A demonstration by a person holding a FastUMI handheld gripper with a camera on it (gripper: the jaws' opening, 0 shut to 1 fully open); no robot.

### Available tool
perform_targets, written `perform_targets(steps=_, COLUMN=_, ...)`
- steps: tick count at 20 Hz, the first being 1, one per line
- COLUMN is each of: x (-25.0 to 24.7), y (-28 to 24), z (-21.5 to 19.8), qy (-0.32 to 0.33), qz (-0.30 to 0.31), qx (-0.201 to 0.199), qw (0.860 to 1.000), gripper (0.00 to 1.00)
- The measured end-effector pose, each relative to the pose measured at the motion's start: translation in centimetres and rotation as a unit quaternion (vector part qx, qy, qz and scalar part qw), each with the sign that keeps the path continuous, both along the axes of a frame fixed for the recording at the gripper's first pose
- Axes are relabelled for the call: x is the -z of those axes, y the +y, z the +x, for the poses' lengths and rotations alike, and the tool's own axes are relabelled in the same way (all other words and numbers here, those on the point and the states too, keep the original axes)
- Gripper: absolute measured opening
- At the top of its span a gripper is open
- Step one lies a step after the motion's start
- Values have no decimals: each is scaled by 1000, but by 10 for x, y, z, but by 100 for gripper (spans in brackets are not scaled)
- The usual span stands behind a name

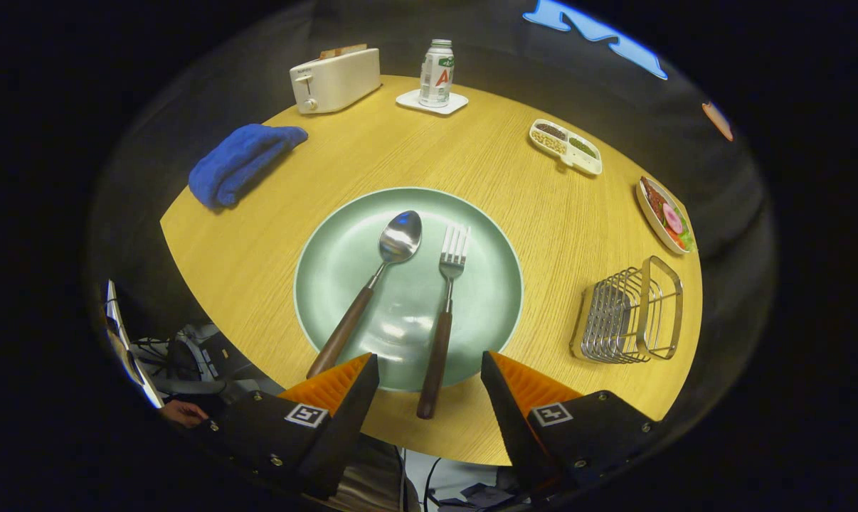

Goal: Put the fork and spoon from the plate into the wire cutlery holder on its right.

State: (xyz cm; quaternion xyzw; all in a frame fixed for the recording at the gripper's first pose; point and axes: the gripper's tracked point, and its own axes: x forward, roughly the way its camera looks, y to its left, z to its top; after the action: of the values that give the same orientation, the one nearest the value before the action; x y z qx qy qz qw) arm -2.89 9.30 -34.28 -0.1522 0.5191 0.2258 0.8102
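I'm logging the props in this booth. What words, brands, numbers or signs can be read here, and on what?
Bottle: a large red "A" on its label; the remaining print is too small.
Toaster: small brand mark, blurred.
Open gripper: a square coded marker on each finger, no words.

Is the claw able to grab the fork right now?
Probably yes. The claw is open, and the fork lies on the plate with its handle end between the fingers. The spoon lies apart beside it, and nothing covers the fork.
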Motion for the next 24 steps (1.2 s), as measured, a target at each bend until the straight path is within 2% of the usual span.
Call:
perform_targets(steps=2, x=8, y=1, z=1, qy=11, qz=-12, qx=-10, qw=1000, gripper=84)
perform_targets(steps=4, x=19, y=-10, z=1, qy=31, qz=-60, qx=-12, qw=998, gripper=75)
perform_targets(steps=6, x=22, y=-10, z=8, qy=38, qz=-79, qx=-16, qw=996, gripper=53)
perform_targets(steps=7, x=20, y=-12, z=3, qy=58, qz=-87, qx=-13, qw=994, gripper=47)
perform_targets(steps=13, x=26, y=-3, z=3, qy=109, qz=-95, qx=-25, qw=989, gripper=47)
perform_targets(steps=14, x=56, y=-15, z=2, qy=114, qz=-108, qx=-27, qw=987, gripper=47)
perform_targets(steps=15, x=35, y=-11, z=3, qy=130, qz=-108, qx=-26, qw=985, gripper=14)
perform_targets(steps=18, x=38, y=-3, z=-8, qy=192, qz=-78, qx=-18, qw=978, gripper=13)
perform_targets(steps=19, x=39, y=-9, z=-7, qy=191, qz=-78, qx=-15, qw=978, gripper=13)
perform_targets(steps=20, x=33, y=-16, z=0, qy=193, qz=-97, qx=-32, qw=976, gripper=2)
perform_targets(steps=24, x=9, y=-37, z=20, qy=188, qz=-124, qx=-65, qw=972, gripper=2)
